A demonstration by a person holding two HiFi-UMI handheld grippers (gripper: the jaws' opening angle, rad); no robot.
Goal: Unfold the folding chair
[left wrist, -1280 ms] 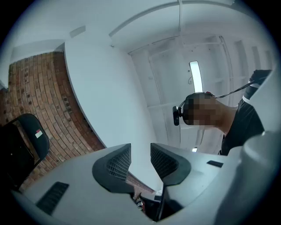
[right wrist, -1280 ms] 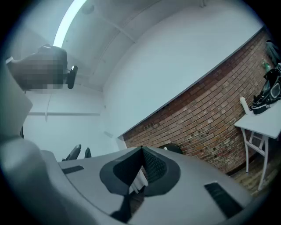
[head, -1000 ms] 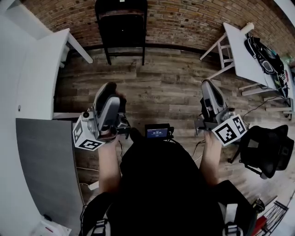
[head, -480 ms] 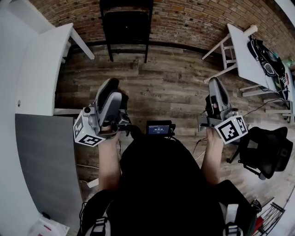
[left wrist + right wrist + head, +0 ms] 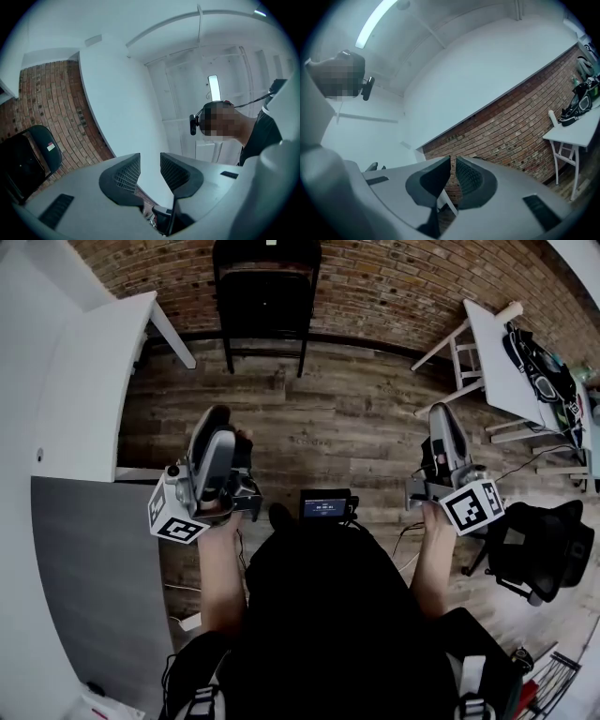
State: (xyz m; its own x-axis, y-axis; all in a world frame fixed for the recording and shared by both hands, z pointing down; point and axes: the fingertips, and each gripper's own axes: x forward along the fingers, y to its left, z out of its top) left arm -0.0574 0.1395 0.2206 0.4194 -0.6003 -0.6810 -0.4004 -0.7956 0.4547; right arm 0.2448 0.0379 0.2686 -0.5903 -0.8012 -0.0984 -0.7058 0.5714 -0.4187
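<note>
Well short of the folded black metal chair (image 5: 265,296), left tongs (image 5: 150,171) are gaping empty, right tongs (image 5: 453,180) pressing together; widen both first.

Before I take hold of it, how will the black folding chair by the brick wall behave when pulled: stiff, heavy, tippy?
The folding chair looks like a rigid dark frame, so probably stiff, not floppy. It stands folded flat against the brick wall, so it may tip or slide on the wood floor once pulled.
</note>
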